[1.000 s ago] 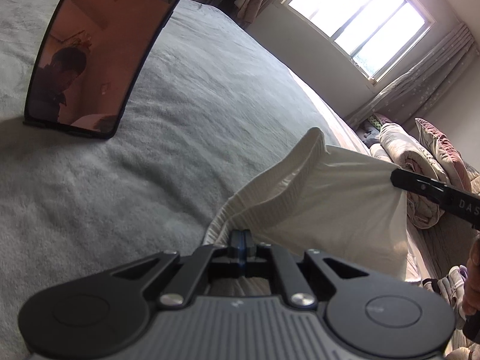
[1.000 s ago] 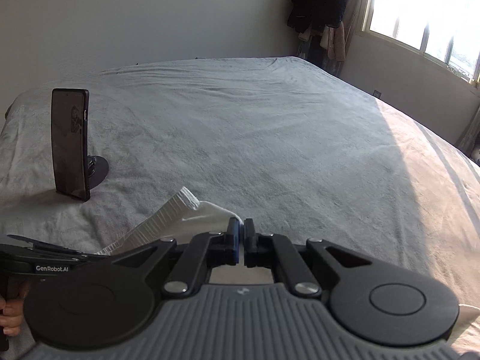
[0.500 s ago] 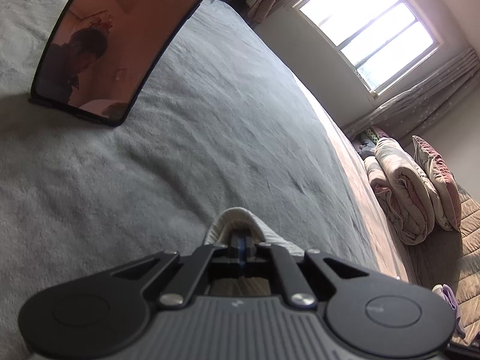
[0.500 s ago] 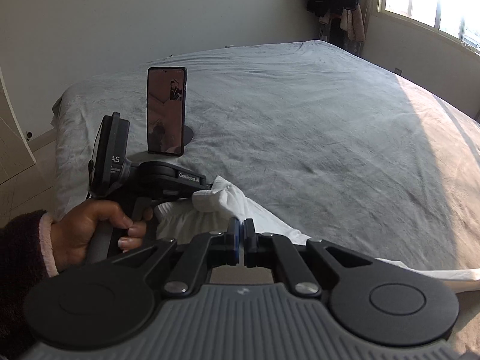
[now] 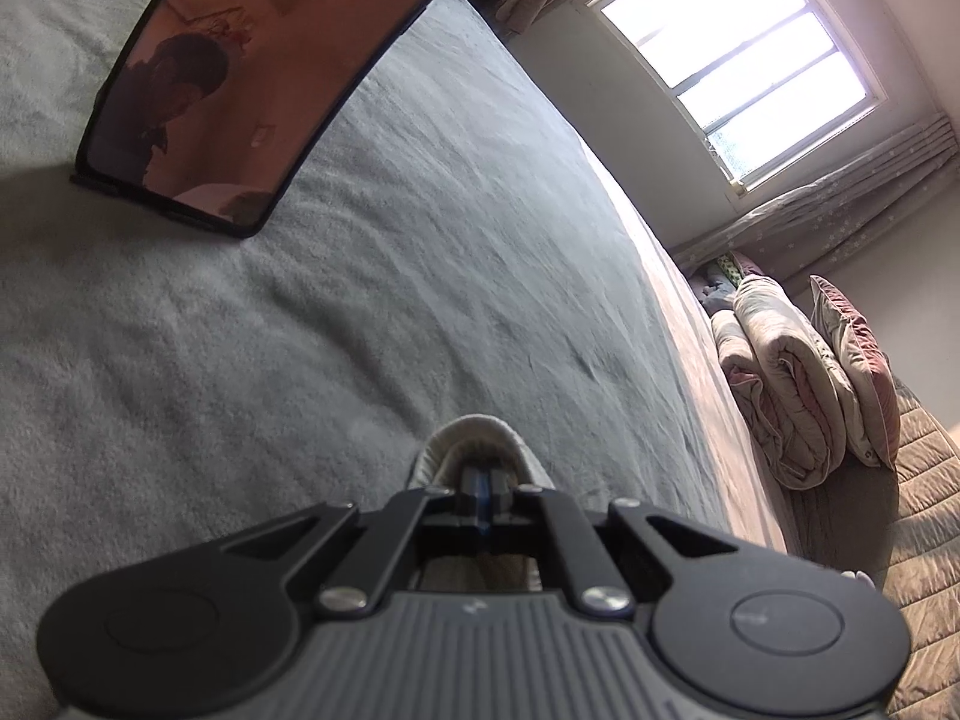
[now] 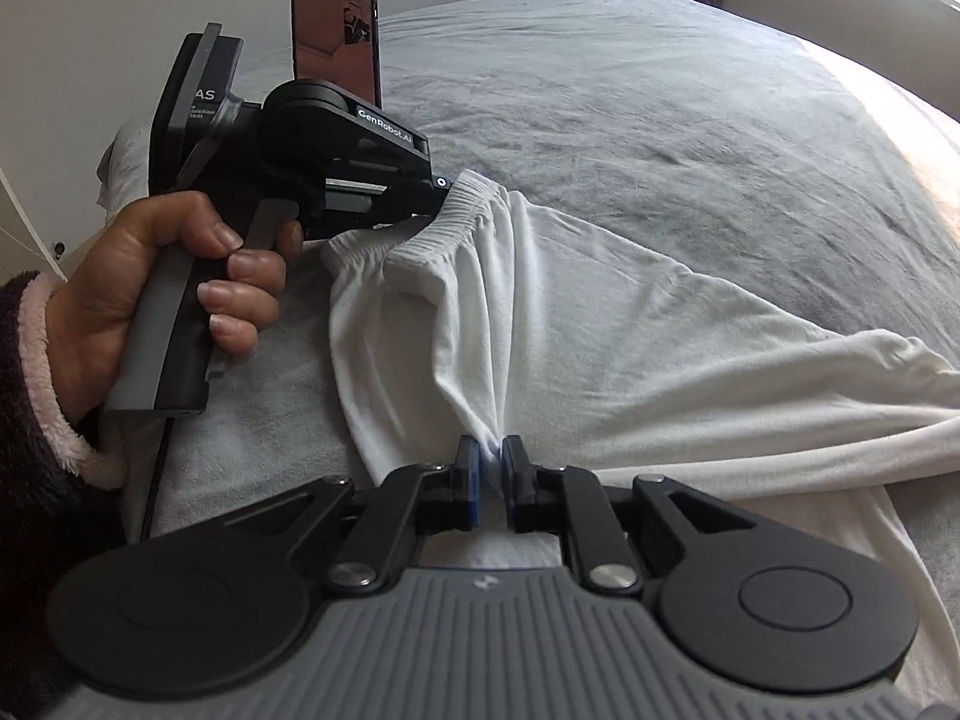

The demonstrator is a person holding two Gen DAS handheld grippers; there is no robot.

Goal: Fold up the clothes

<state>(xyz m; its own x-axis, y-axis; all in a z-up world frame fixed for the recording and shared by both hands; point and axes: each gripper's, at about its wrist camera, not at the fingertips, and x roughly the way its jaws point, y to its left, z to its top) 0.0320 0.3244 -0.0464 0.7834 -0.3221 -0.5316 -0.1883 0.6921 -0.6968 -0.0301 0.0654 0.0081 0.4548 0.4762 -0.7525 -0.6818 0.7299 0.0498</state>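
A white garment (image 6: 600, 312) with a ribbed elastic waistband lies spread over the grey bed (image 6: 660, 120). In the right wrist view, my left gripper (image 6: 444, 183), held by a hand (image 6: 150, 276), is shut on the waistband's far end. The left wrist view shows that same gripper (image 5: 485, 474) pinching a loop of the waistband (image 5: 474, 429). My right gripper (image 6: 492, 450) sits low over the garment's near edge. Its jaws are opening, and a thin pinch of white cloth still stands in the gap between them.
A phone (image 6: 336, 36) stands upright on a stand behind the left gripper, close in the left wrist view (image 5: 252, 78). Rolled quilts and a pillow (image 5: 786, 396) lie beside the bed under the window (image 5: 738, 54). A cable hangs below the left gripper's handle.
My right gripper came down and toward the left gripper, laying the garment out on the bed, and its jaws have parted. The cloth stretched between the grippers left the left wrist view.
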